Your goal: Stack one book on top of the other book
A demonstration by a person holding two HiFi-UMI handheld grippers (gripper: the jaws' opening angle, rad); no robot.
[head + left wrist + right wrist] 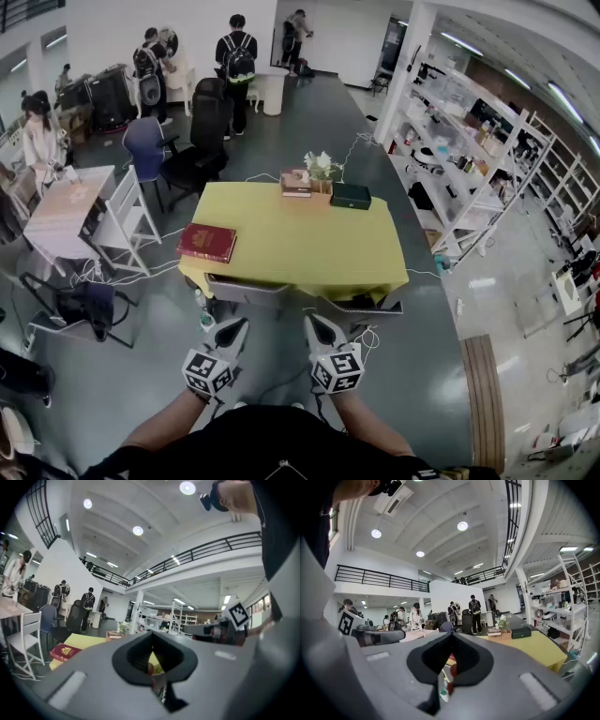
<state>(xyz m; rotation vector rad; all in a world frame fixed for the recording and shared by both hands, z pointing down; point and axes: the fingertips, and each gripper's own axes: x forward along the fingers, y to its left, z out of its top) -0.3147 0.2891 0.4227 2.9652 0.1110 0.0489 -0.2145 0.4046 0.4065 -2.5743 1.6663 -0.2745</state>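
A red book (207, 242) lies at the left edge of the yellow table (281, 248); the left gripper view shows the red book (64, 651) ahead on the left. A dark green book (350, 195) lies at the far side of the table, and the right gripper view has the green book (521, 632) ahead on the right. Both grippers are held well short of the table, side by side above the floor. My left gripper (232, 326) is shut with nothing in it. So is my right gripper (314, 323), shut and empty.
Beside the green book stand a small stack of books (296, 184) and a box of white flowers (322, 167). Chairs (127, 220), a white table (66, 206) and cables lie left. Storage shelves (478, 159) line the right. Several people stand at the far end.
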